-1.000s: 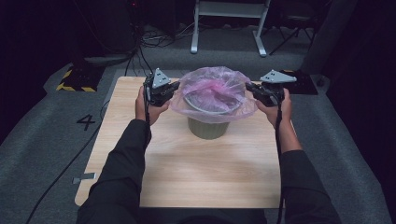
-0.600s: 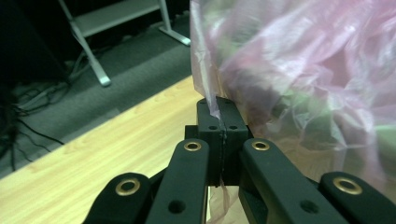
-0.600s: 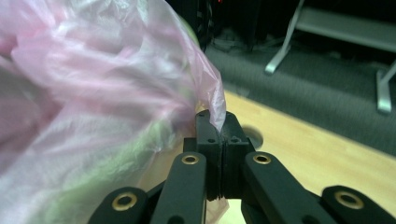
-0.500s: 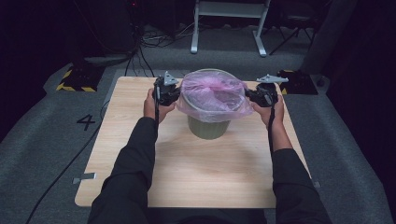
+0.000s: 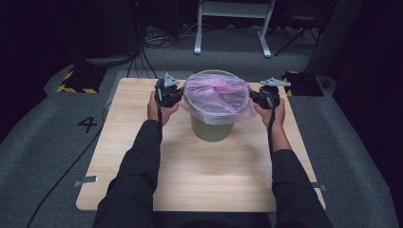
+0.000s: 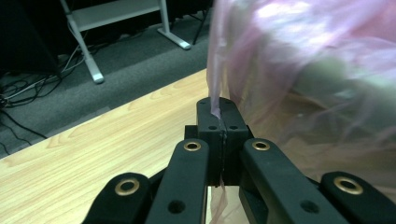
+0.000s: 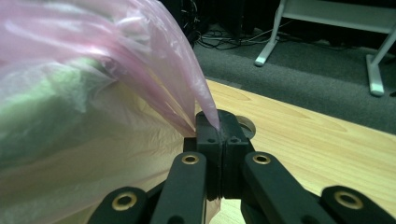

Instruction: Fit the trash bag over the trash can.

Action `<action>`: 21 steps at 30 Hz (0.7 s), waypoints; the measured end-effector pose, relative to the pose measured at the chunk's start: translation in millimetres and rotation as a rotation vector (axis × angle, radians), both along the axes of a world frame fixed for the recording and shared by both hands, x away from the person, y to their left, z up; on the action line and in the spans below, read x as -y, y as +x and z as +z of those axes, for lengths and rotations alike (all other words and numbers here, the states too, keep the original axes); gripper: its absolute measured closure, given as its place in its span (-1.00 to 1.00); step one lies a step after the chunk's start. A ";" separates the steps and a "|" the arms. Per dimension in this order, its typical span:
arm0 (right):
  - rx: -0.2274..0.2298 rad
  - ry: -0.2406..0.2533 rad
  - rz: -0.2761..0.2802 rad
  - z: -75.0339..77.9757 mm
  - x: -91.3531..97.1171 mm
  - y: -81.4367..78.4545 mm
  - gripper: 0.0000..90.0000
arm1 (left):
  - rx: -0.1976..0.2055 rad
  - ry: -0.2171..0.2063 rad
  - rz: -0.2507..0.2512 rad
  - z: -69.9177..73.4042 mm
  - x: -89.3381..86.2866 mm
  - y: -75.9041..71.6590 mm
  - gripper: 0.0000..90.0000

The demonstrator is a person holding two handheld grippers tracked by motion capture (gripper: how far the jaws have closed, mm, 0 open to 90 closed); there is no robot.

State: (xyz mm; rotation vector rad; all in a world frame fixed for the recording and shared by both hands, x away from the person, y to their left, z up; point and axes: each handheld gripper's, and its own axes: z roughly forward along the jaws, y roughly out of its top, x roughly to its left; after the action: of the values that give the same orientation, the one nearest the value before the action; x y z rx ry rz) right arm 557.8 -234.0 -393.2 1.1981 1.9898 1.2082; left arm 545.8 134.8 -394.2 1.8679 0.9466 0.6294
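A thin pink plastic bag [image 5: 217, 97] is draped over the mouth of an olive-green bin [image 5: 213, 129] that stands upright at the middle back of the wooden table. My left gripper [image 5: 177, 96] is at the bin's left side, shut on the bag's edge [image 6: 215, 100], which is pinched between its black jaws. At the bin's right side my right gripper [image 5: 254, 96] is shut on the opposite edge of the bag [image 7: 205, 112]. The film is stretched between the two grippers and hangs down around the bin's rim.
The wooden table [image 5: 142, 156] is bare in front of the bin. Behind it lie grey carpet, black cables [image 5: 142, 47] and a white metal stand [image 5: 233, 23]. A yellow-and-black striped block [image 5: 76, 80] sits on the floor at the back left.
Both grippers have come down beside the bin, pulling the pink bag lower over its rim. The bag now hangs around the bin's top instead of floating above it.
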 end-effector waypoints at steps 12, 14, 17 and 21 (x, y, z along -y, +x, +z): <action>-0.134 0.087 0.151 -24.5 -9.0 9.0 0.99 | -0.014 0.003 -0.016 -5.2 13.8 4.4 0.99; -0.139 0.100 0.172 -27.0 -9.4 7.8 1.00 | -0.021 0.011 -0.029 -4.5 14.2 4.0 1.00; -0.162 0.131 0.204 -30.6 -5.0 4.0 1.00 | -0.037 -0.002 -0.067 -3.8 11.1 1.9 1.00; -0.172 0.151 0.222 -32.2 -2.5 -1.7 1.00 | -0.046 0.004 -0.136 -3.9 6.6 -10.6 1.00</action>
State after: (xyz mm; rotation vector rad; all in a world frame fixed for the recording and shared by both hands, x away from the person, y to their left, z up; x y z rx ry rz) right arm 556.1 -231.5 -425.5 1.2139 2.2402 1.4287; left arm 535.2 128.3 -398.1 1.9398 0.8393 0.5084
